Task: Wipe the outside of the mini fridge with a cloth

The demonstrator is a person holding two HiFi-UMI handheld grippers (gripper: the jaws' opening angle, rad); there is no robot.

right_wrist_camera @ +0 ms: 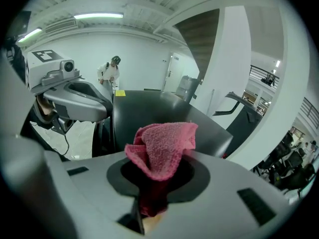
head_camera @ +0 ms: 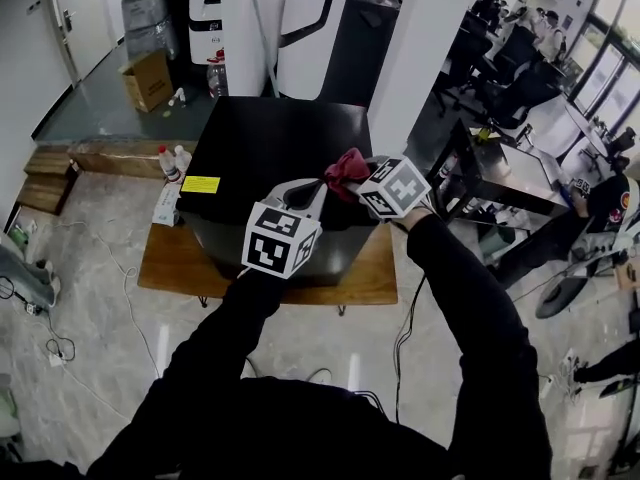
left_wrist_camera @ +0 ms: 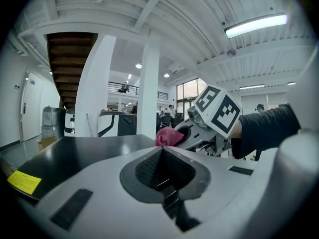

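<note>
The black mini fridge stands on a wooden board in the middle of the head view. Its flat top also shows in the left gripper view and the right gripper view. My right gripper hovers over the fridge's front right corner, shut on a red-pink cloth, which bunches up out of the jaws. My left gripper sits just to its left over the front edge, jaws together with nothing between them. The cloth shows just beyond its tips.
A yellow label marks the fridge top's left edge. Bottles stand on the wooden board to the left. A cardboard box lies behind, a white pillar and desk to the right. Cables trail across the floor.
</note>
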